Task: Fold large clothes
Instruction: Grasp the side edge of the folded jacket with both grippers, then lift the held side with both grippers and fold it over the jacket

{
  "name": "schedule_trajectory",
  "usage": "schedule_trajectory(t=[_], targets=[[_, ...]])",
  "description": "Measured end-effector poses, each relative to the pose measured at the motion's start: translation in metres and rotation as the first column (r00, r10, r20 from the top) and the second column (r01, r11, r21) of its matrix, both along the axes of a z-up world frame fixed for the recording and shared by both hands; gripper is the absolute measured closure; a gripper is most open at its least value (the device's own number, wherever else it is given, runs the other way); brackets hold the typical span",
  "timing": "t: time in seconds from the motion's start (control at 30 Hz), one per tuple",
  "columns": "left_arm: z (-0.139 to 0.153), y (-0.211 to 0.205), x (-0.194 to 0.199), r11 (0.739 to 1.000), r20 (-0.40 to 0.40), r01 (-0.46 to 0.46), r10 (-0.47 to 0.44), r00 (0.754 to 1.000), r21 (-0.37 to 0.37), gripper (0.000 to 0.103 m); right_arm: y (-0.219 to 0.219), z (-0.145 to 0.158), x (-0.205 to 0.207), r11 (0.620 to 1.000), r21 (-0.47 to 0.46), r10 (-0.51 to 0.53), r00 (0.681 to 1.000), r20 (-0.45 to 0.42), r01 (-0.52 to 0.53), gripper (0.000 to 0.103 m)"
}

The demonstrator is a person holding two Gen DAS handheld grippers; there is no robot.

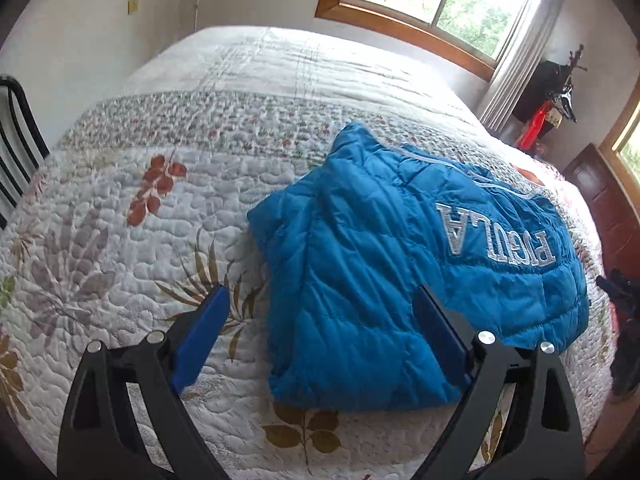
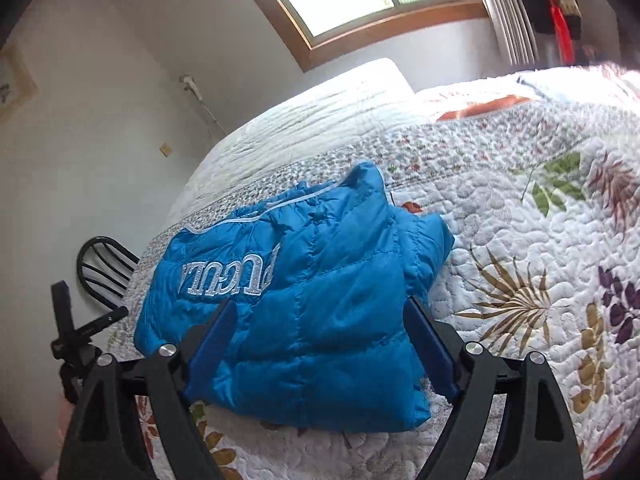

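A folded blue puffer jacket [image 1: 404, 264] is seen lying on a floral quilt [image 1: 120, 240], with both grippers held above its near edge.

The left gripper [image 1: 322, 312] is spread wide and holds nothing, one finger over quilt, the other over jacket. The right gripper [image 2: 316, 322] is likewise parted and empty above the jacket [image 2: 296, 300]. White upside-down lettering [image 1: 496, 238] is shown on the jacket.
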State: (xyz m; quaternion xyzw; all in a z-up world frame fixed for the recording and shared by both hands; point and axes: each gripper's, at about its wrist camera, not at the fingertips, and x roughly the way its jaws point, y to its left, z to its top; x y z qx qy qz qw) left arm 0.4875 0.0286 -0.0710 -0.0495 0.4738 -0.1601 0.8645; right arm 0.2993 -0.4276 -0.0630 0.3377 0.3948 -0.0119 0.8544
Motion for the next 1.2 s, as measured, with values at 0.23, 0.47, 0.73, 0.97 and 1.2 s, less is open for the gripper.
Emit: schedule_trajectory(t=[0.23,0.47,0.73,0.97,1.2], targets=[[-0.038,0.010,0.029,0.979,-0.135,0.035,-0.063,0.989,-0.199,0.011,-0.027,-0.049,0.028,0.991,0.129,-0.017,0.997,-0.073,0.026,0.018],[-0.060,-0.003,0.054,0.954,-0.198,0.050,-0.112,0.974,-0.296,0.011,-0.035,-0.082,0.038,0.970,0.241,0.009,0.997,-0.082,0.010,0.015],[-0.071,-0.029,0.075,0.927,-0.227,0.064,-0.157,0.961,-0.370,0.025,-0.024,-0.086,0.059,0.976,0.217,0.036,0.997,-0.063,-0.022,0.021],[-0.048,-0.044,0.058,0.929,-0.188,0.046,-0.122,0.975,-0.366,0.073,-0.014,-0.067,0.049,0.962,0.268,0.051,0.999,0.009,-0.052,0.079],[0.021,-0.050,0.008,0.914,-0.055,0.139,-0.173,0.983,-0.380,0.086,0.023,0.015,0.016,0.980,0.148,0.120,0.987,0.108,-0.135,0.083]])
